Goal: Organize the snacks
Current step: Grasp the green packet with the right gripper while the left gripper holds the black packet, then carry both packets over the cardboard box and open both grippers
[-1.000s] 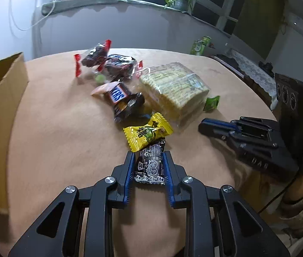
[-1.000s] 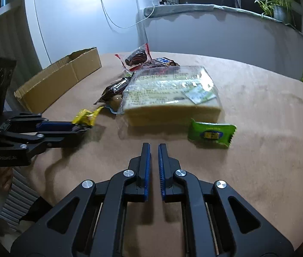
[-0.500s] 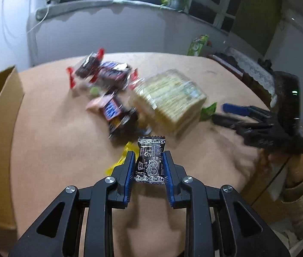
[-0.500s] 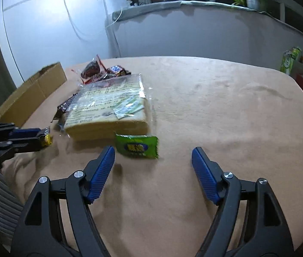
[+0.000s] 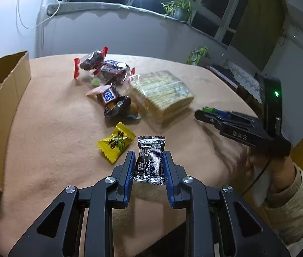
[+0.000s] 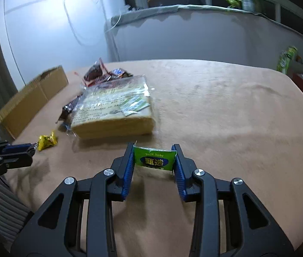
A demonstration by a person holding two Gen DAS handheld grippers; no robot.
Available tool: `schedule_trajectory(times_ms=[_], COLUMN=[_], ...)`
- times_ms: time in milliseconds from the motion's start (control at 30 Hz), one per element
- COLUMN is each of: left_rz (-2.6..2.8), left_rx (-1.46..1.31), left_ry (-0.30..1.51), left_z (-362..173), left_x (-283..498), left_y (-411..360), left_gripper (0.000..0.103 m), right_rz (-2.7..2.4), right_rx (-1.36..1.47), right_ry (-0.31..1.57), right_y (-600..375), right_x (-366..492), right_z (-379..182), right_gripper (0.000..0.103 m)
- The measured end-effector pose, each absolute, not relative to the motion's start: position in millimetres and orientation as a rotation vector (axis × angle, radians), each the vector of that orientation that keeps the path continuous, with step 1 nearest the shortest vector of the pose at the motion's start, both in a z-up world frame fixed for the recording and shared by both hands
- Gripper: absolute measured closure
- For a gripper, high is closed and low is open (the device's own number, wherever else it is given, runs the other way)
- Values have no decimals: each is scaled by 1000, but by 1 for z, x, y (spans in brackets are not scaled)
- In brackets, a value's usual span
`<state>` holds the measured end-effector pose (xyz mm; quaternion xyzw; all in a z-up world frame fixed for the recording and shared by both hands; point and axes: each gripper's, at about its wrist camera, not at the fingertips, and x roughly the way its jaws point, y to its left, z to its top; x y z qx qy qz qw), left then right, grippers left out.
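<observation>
My left gripper is shut on a black printed snack packet and holds it above the tan table. A yellow candy lies just left of its tips. In the right wrist view my right gripper has a green packet between its blue pads. The jaws are closing, and both pads touch the packet's side edges. A large wrapped cracker pack lies just beyond it. The right gripper also shows at the right of the left wrist view, held by a hand in a cream sleeve.
An open cardboard box stands at the table's left edge. Several chocolate bars and red-ended wrappers are heaped left of the cracker pack. A green bag stands past the far right edge. Walls and windows lie behind.
My right gripper opened wide, moved forward to the green packet and closed around it. The left gripper lifted the black packet clear of the yellow candy.
</observation>
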<state>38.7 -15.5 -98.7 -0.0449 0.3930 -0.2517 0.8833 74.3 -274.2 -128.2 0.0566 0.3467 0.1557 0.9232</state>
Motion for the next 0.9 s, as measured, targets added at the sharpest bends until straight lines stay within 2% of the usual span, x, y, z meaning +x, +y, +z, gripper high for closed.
schedule_trajectory(times_ms=[367,900], left_rz=[-525,-393], left_rx=[-87,-172], left_ry=[733,612], left_z=[-67,-46], left_x=[20,4], left_y=[-10,77], left_gripper=[79,79], right_rz=[313,497], right_rx=[127,5], right_ry=[573,569], right_y=[-278,-164], right_x=[56,62], right_z=[-66,-38], right_gripper=[67,67])
